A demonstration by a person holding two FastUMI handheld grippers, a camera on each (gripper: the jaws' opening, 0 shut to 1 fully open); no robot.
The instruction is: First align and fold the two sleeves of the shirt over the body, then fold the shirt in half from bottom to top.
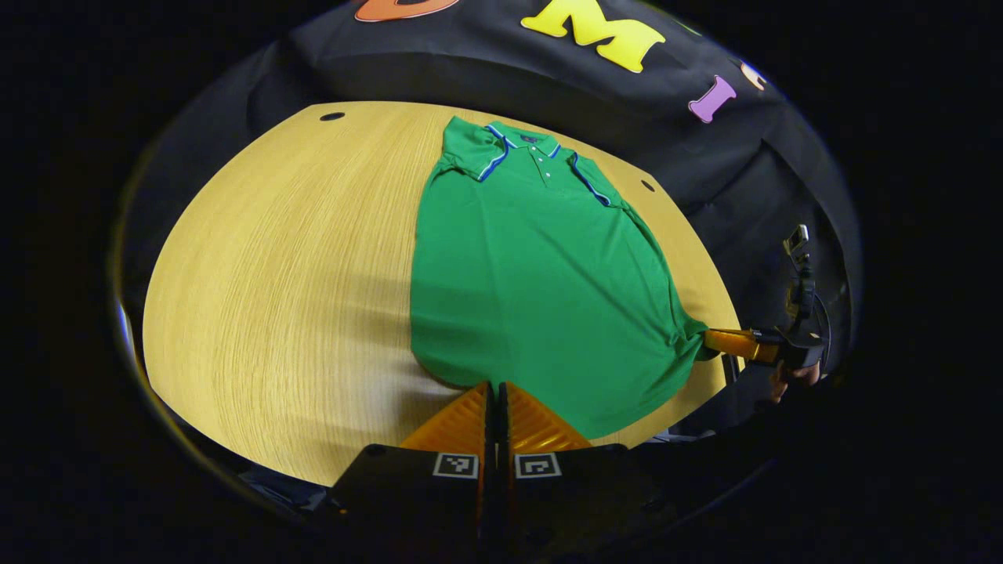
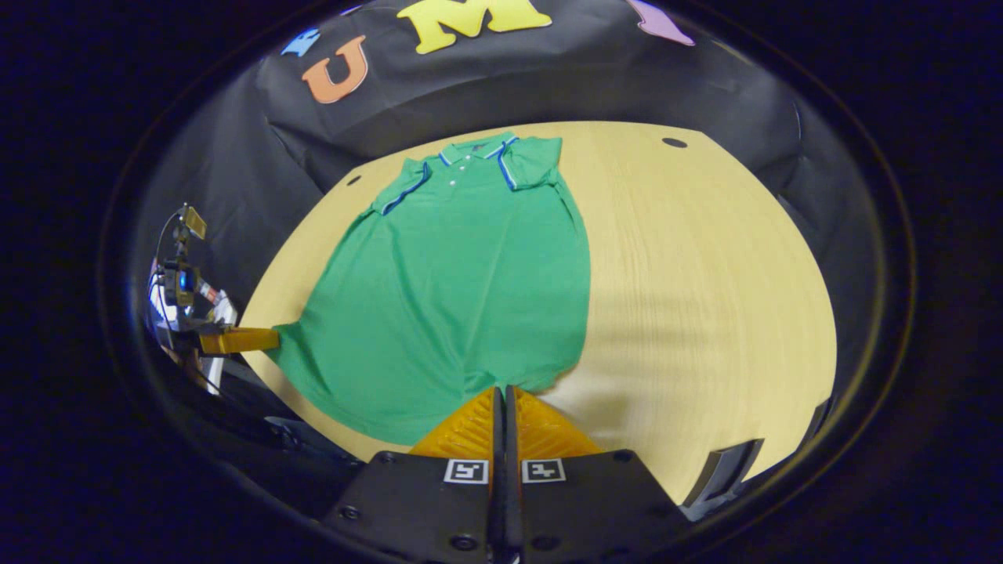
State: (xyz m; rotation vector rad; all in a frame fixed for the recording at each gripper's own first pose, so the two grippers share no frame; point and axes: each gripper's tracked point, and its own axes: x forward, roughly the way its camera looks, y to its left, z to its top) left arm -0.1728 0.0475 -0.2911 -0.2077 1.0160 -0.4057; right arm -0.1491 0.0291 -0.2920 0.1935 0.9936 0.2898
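A green polo shirt (image 1: pixel 533 274) is lying flat, collar toward the far edge of the wooden tabletop (image 1: pixel 274 274), sleeves already folded over the body. The left gripper (image 1: pixel 496 385) and right gripper (image 2: pixel 501 389) are each pinching a bottom hem corner near the near edge, jaws clenched on the cloth. The fabric is looking soft, light and limp (no readable brand or label), so the hem corners seem the sensible hold.

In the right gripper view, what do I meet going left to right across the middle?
Left gripper pinching the hem corner → green polo shirt → bare wooden table → black booth wall.
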